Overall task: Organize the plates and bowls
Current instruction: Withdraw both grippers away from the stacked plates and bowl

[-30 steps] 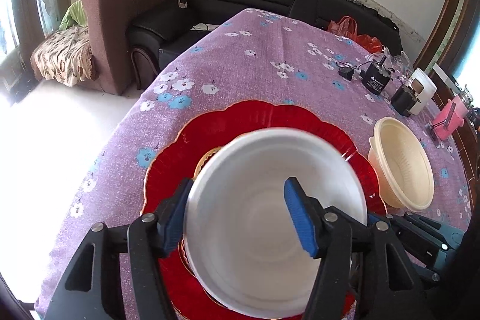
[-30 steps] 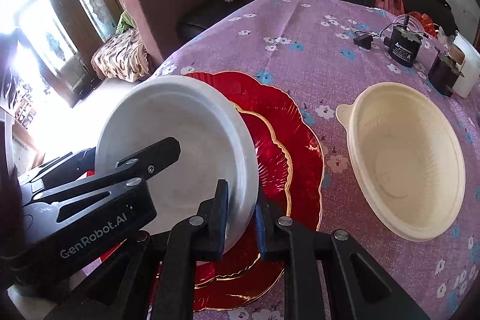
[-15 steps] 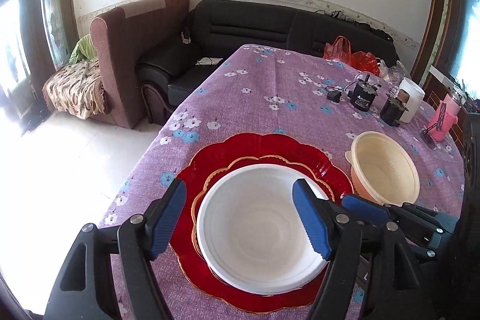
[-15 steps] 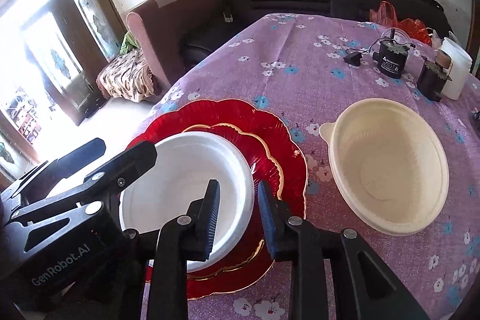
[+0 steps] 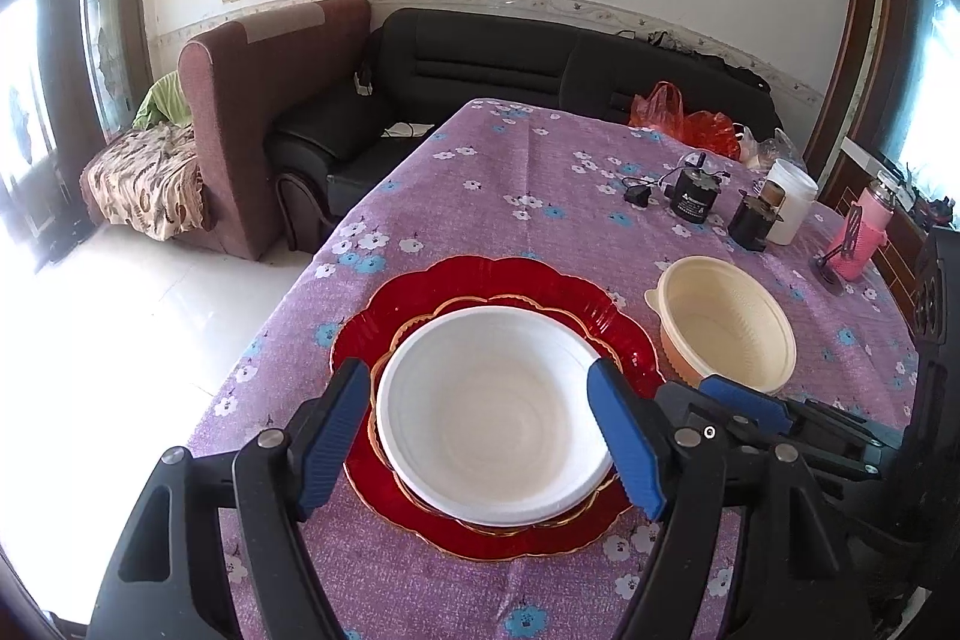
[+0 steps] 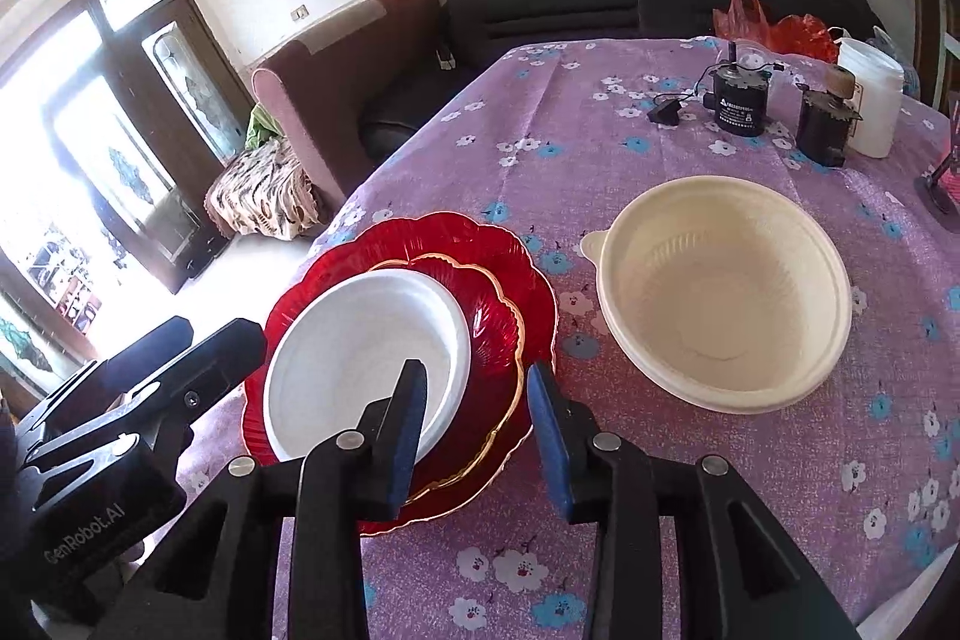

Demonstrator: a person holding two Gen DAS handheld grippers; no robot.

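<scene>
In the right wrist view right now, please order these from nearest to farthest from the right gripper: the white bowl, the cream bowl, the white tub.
1. White bowl: nearest, on the red plates, just left of the right gripper.
2. Cream bowl: farther up the table, to the right.
3. White tub: farthest, at the table's far right end.
</scene>
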